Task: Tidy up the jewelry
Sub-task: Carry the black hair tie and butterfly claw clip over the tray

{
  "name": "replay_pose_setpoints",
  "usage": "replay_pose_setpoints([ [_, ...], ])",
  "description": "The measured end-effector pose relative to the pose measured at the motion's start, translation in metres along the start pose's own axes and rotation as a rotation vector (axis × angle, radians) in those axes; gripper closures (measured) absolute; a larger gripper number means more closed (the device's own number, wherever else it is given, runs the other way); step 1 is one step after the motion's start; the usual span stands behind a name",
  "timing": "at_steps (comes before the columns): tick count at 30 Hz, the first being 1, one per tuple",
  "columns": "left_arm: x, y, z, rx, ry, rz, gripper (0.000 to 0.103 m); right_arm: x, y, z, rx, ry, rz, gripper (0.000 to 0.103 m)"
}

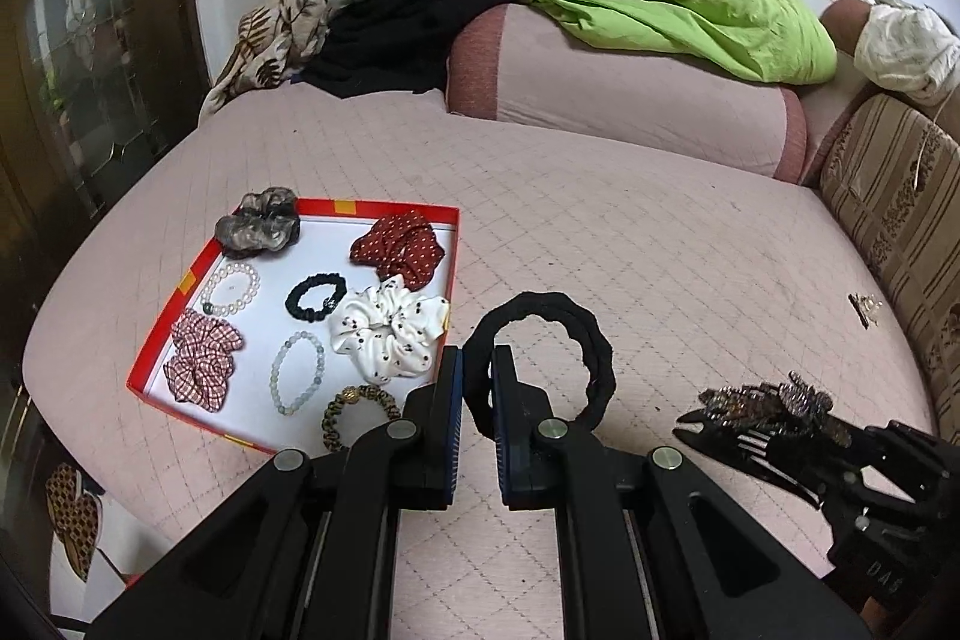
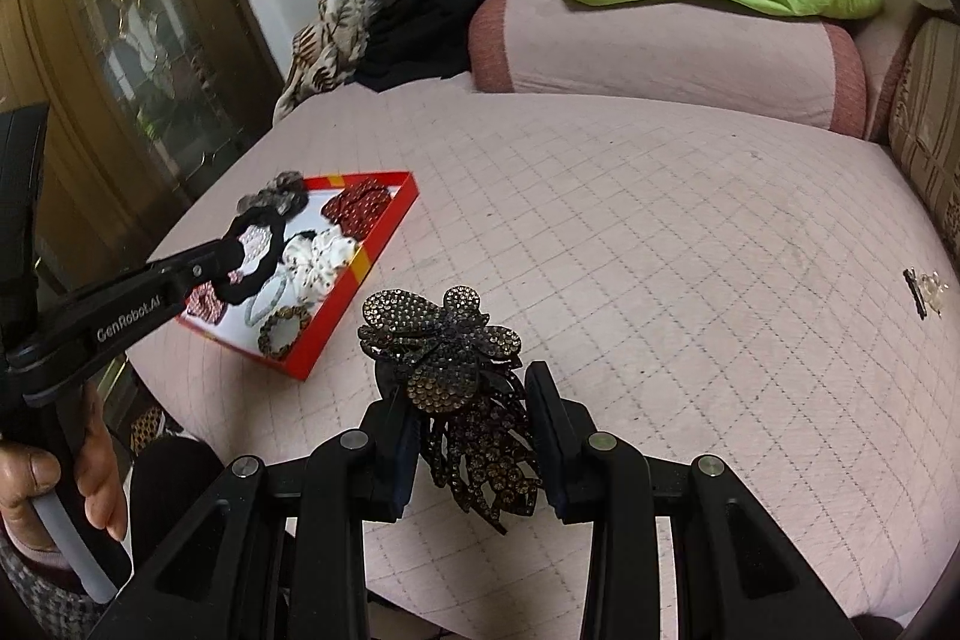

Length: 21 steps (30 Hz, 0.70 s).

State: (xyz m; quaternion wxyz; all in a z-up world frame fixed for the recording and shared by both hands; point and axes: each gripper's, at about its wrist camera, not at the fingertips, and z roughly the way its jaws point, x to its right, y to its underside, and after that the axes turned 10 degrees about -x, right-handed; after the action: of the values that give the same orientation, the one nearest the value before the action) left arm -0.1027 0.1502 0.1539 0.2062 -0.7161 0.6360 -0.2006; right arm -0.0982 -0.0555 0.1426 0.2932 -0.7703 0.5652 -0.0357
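Pink quilted bed [image 1: 600,232], with red-rimmed box [image 1: 384,207] lying toward its left edge, already holding scrunchies and bead bracelets. Left gripper [image 1: 477,370], jaws nearly shut, pinching black hair band [image 1: 540,352] just right of the box. Right gripper [image 2: 471,436], jaws part open, clamped on rhinestone hair clip [image 2: 456,370], farther right over bare quilt. Best carried one at a time over a free white patch, lowered flat, then released. Small clip [image 1: 864,307] left lying near the bed's right side.

Both wrist views angled down, sharing red tray [image 1: 180,292], bed [image 2: 660,220]
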Motion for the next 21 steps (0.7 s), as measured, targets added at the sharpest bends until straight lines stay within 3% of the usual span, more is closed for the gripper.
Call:
replay_pose_setpoints([
  [21,-0.072,0.002,0.028,-0.035,0.030,-0.157,0.094,-0.059,-0.020,0.032,-0.072,0.024,-0.120,0.066],
])
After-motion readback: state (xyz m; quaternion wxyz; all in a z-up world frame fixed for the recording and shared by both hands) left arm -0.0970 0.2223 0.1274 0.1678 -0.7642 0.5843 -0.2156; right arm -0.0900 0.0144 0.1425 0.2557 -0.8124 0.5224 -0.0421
